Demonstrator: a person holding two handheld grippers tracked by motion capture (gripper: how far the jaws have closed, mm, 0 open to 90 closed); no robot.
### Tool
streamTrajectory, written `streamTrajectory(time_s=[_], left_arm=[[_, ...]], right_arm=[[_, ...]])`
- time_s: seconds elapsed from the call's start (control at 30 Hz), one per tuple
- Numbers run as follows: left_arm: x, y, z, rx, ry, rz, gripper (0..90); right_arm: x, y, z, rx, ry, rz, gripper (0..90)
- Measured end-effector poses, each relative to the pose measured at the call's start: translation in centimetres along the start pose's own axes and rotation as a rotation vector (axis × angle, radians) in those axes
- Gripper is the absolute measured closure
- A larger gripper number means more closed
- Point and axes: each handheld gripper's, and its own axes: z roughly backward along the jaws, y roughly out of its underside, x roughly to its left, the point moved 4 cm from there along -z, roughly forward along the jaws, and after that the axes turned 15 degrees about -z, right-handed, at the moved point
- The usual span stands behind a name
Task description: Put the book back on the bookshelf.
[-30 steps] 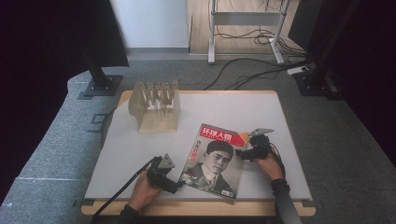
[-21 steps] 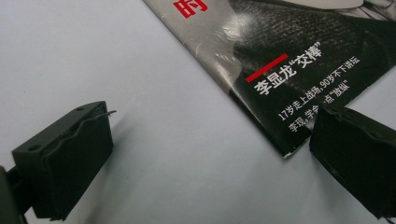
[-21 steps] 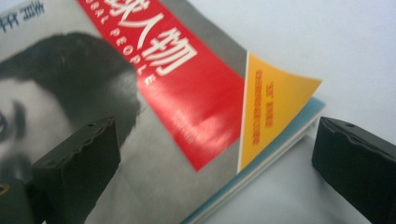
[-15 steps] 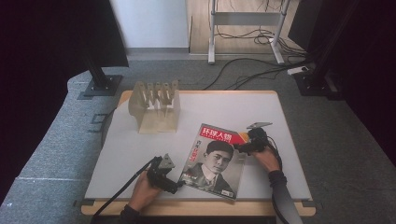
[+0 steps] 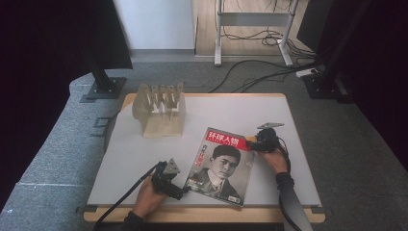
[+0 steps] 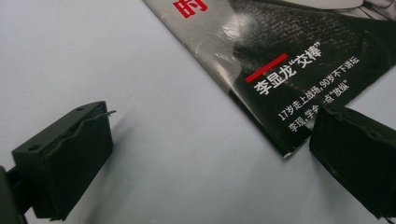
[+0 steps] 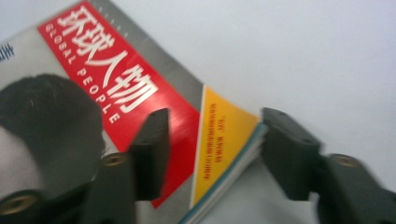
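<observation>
A magazine (image 5: 221,166) with a red title band and a portrait cover lies flat on the white table top (image 5: 240,110). My left gripper (image 5: 180,190) rests at its near left corner. In the left gripper view it (image 6: 212,119) stands wide open, with the right jaw over the tip of the magazine (image 6: 289,70). My right gripper (image 5: 251,142) is at the far right corner. Its jaws (image 7: 215,123) have just been closing and straddle the yellow corner of the magazine (image 7: 140,93). One jaw is over the cover and the other beside the page edges, with a gap still visible.
A pale wooden slotted rack (image 5: 161,108) stands at the back left of the table. The table's wooden front edge (image 5: 202,214) runs just before my hands. Black stand bases (image 5: 103,89) and cables (image 5: 255,67) lie on the grey floor beyond.
My right gripper has crept a little toward the magazine's far right corner. The left hand and the magazine lie as before.
</observation>
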Motion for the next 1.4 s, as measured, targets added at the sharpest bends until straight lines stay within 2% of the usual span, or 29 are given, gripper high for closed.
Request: streamTrajectory(time_s=[0.03,0.07,0.1,0.13,0.17,0.23,0.3,0.5,0.73,0.87,0.93,0.97,1.0,1.2,1.23,1.4], left_arm=[[0.0,0.0,0.0,0.0,0.0,0.0,0.0],[0.0,0.0,0.0,0.0,0.0,0.0,0.0],[0.0,0.0,0.0,0.0,0.0,0.0,0.0],[0.0,0.0,0.0,0.001,0.0,-0.001,0.0],[0.0,0.0,0.0,0.0,0.0,0.0,0.0],[0.0,0.0,0.0,0.001,0.0,0.0,0.0],[0.0,0.0,0.0,0.001,0.0,0.0,0.0],[0.0,0.0,0.0,0.0,0.0,-0.001,0.0],[0.0,0.0,0.0,0.0,0.001,0.0,0.0],[0.0,0.0,0.0,0.0,0.002,-0.001,0.0],[0.0,0.0,0.0,0.001,0.002,-0.002,0.0],[0.0,0.0,0.0,0.001,0.002,-0.002,0.0],[0.0,0.0,0.0,0.001,0.002,-0.003,0.0],[0.0,0.0,0.0,0.001,0.005,-0.002,0.0],[0.0,0.0,0.0,0.002,0.006,-0.003,0.0],[0.2,0.0,0.2,0.003,0.014,-0.003,0.8]], right_arm=[[-0.1,-0.2,0.4,-0.025,-0.004,-0.002,60.6],[-0.1,-0.2,0.4,-0.025,-0.004,-0.002,60.6],[-0.1,-0.3,0.6,-0.034,-0.003,-0.003,65.2],[-0.1,-0.4,0.8,-0.037,0.012,0.005,74.0],[-0.1,-0.4,0.8,-0.037,0.012,0.005,74.0],[0.0,-0.5,1.0,-0.039,0.017,0.011,80.7],[0.2,-0.5,1.1,-0.034,0.019,0.013,83.3],[0.9,-1.0,1.6,-0.013,0.026,0.02,85.0],[2.4,-2.1,3.1,-0.01,-0.011,0.055,85.0],[3.9,-2.8,4.3,-0.01,-0.035,0.094,85.3],[4.1,-3.0,4.5,-0.011,-0.041,0.1,85.4],[4.8,-3.3,5.1,-0.019,-0.064,0.121,85.5],[4.8,-3.3,5.1,-0.019,-0.064,0.121,85.5],[6.8,-4.4,6.5,-0.028,-0.088,0.179,85.7],[7.5,-4.8,6.9,-0.033,-0.095,0.192,85.7],[8.7,-5.4,7.7,-0.042,-0.103,0.223,85.8]])
